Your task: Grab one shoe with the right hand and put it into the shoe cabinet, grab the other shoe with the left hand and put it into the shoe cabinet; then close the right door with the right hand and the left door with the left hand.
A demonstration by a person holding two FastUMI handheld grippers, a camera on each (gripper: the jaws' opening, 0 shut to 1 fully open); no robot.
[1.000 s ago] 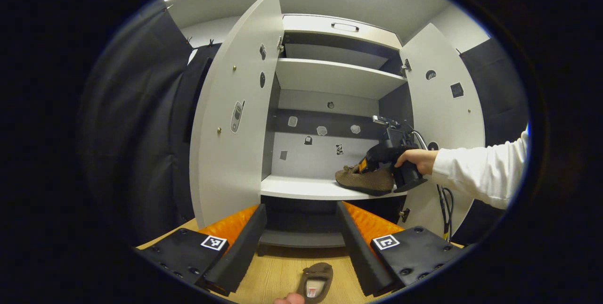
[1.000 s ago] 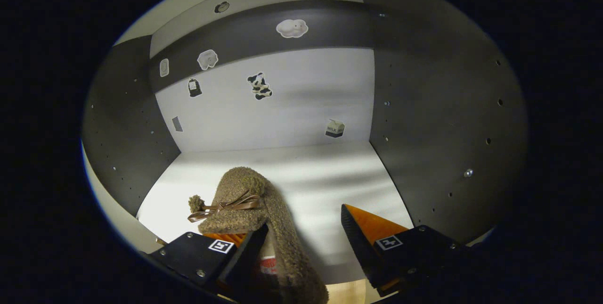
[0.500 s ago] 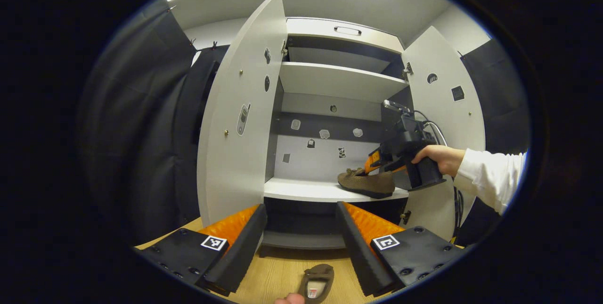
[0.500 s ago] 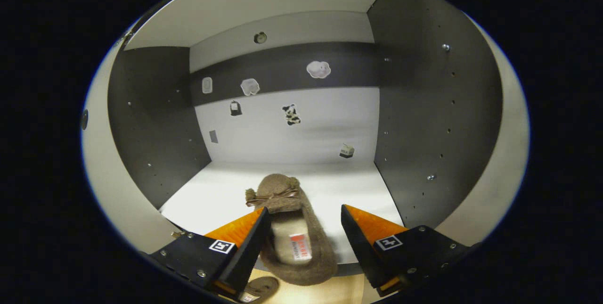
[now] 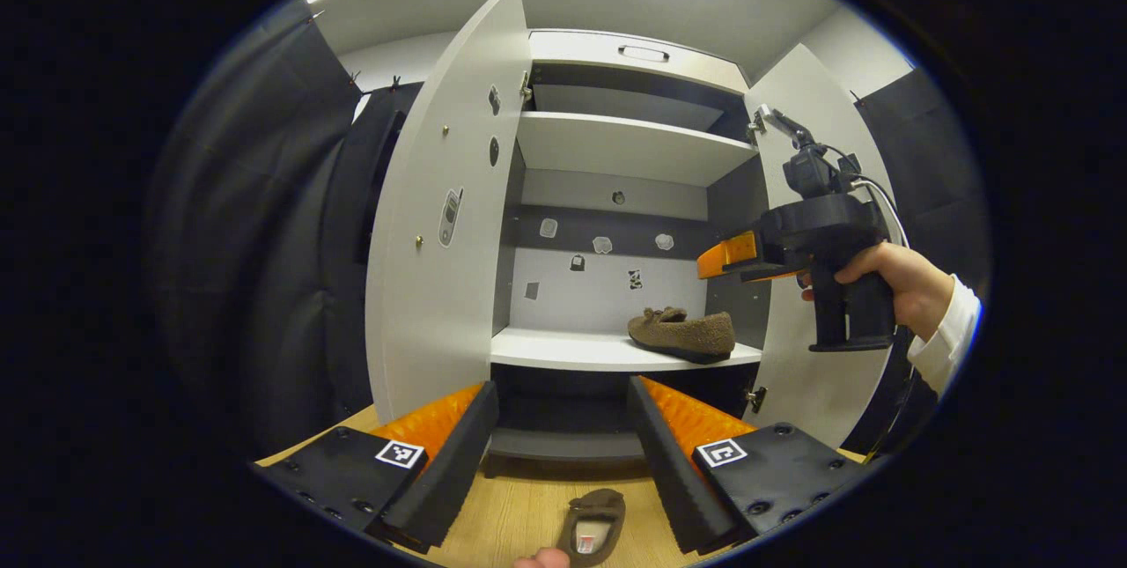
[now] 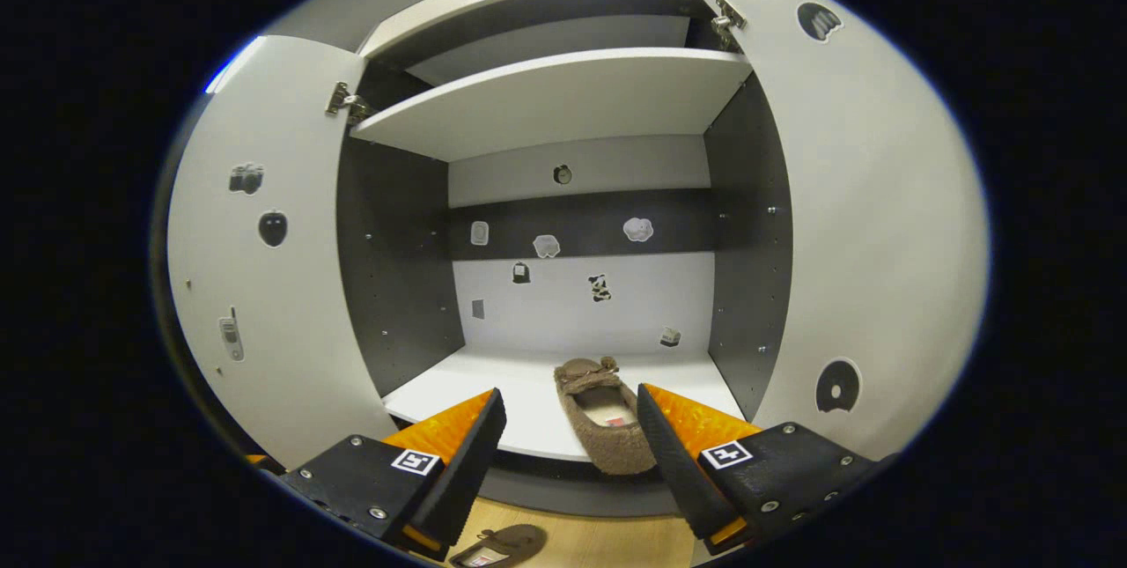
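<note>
In the left gripper view, the left gripper [image 5: 563, 453] hangs low before the open shoe cabinet [image 5: 616, 145], its jaws spread wide with nothing between them. The second shoe [image 5: 592, 534] lies on the wooden floor [image 5: 519, 511] just below and between the fingers, toe pointing toward the cabinet; what looks like a fingertip shows at the bottom edge beside it, though the view there is too cropped to be sure. The first shoe [image 5: 682, 335] rests on the lower shelf [image 5: 563, 352], toward its right side. To the right, a hand [image 5: 902, 282] in a white sleeve holds the right gripper [image 5: 726, 258] in the air above that shoe and well clear of it, in front of the right door [image 5: 819, 374]. The left door [image 5: 440, 224] stands wide open.

In the right gripper view, the right gripper [image 6: 568, 449] is likewise open and empty, the shelved shoe [image 6: 607, 414] lying on the shelf beyond its fingers, heel at the front edge. The shoe on the floor [image 6: 497, 543] peeks in at the bottom.

The step in hand appears to be the left-hand pickup. To do it well, lower the open jaws straight over the floor shoe, pinch its side wall near the middle so it hangs level, then set it on the free left part of the shelf, beside its mate rather than on it.
</note>
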